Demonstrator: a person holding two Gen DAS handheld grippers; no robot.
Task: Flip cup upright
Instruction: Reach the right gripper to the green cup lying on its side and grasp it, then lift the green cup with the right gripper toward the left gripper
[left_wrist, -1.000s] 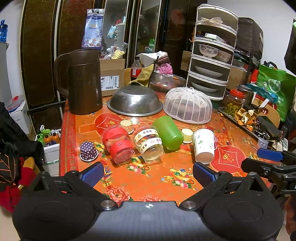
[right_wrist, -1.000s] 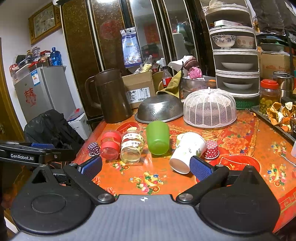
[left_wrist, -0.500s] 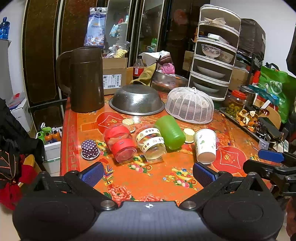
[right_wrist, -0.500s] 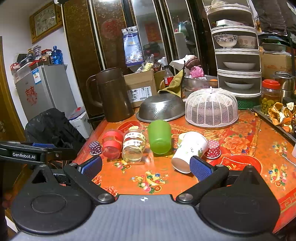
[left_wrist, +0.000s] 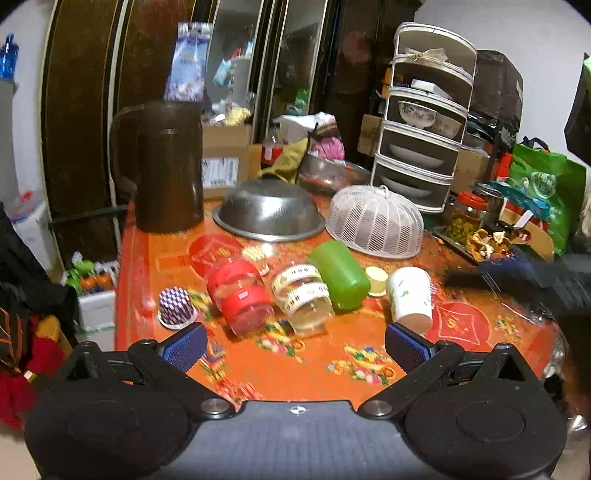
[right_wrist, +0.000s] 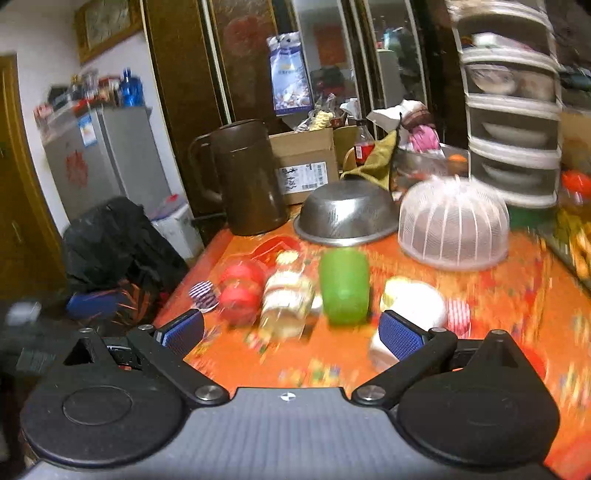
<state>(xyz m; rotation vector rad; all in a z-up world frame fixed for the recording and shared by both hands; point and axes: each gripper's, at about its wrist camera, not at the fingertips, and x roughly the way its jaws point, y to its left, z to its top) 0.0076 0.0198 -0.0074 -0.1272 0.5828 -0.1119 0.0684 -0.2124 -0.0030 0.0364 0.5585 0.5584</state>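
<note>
A white paper cup (left_wrist: 410, 295) with green print lies on its side on the orange table (left_wrist: 314, 365); it also shows in the right wrist view (right_wrist: 413, 306), partly behind my right finger. A green plastic cup (left_wrist: 340, 274) lies on its side to its left, also in the right wrist view (right_wrist: 344, 286). My left gripper (left_wrist: 295, 348) is open and empty, short of the cups. My right gripper (right_wrist: 291, 334) is open and empty, its right pad (right_wrist: 400, 334) close to the paper cup.
A clear jar (left_wrist: 301, 295) and a red-lidded jar (left_wrist: 238, 295) lie left of the green cup. A purple cupcake liner (left_wrist: 173, 308), brown jug (left_wrist: 168, 166), steel bowl (left_wrist: 267, 214), white mesh cover (left_wrist: 375, 221) and tiered rack (left_wrist: 424, 118) stand around.
Both grippers have moved forward toward the cups. The right wrist view is now blurred with motion. The cups have not moved.
</note>
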